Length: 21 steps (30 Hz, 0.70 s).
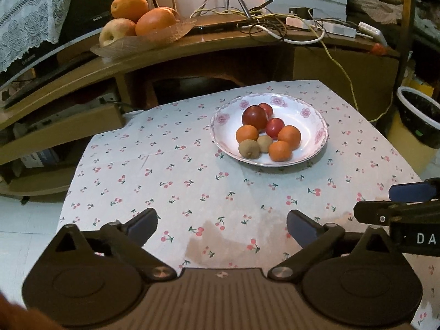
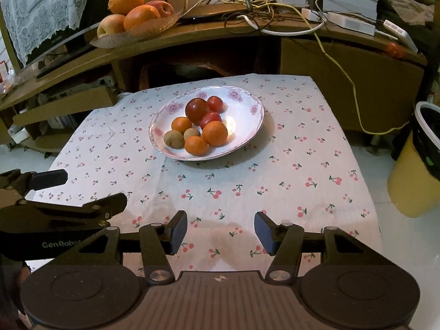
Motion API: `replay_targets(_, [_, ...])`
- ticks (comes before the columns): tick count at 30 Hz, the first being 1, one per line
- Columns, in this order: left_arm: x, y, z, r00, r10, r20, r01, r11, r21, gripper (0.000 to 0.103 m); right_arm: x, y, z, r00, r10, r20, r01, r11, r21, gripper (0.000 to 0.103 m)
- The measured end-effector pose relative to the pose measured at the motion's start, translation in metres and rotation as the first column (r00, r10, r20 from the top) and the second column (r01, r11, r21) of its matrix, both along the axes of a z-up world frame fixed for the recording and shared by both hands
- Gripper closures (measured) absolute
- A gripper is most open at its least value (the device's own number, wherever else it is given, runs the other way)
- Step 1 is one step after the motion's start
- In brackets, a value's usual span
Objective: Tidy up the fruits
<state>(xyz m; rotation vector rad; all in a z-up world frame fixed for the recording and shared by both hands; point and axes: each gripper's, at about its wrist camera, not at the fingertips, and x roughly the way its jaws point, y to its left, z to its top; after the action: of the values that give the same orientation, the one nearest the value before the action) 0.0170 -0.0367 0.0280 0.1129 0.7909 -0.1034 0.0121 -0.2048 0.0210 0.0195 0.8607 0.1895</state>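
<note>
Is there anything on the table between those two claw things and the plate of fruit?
Nothing visible. Only bare cherry-print tablecloth lies between the open left gripper, the open right gripper and the white floral plate holding oranges, kiwis and red fruits.

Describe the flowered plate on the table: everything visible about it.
The plate is round, shallow and white, glossy like china, with pink flowers and a thin dark line round the rim. It sits flat on the cherry-print tablecloth, towards the far side. Its well holds three oranges, three red fruits and two kiwis, clustered together. Neither pair of tongs touches it.
</note>
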Motion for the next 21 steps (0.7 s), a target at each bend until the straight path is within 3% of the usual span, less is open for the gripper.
replay_targets(21, [-0.032, 0.003, 0.007, 0.999, 0.036, 0.005, -0.036, 0.999, 0.001, 0.0, -0.03, 0.004, 0.003, 1.0, -0.016, -0.001, 0.016, 0.999, 0.038, 0.045])
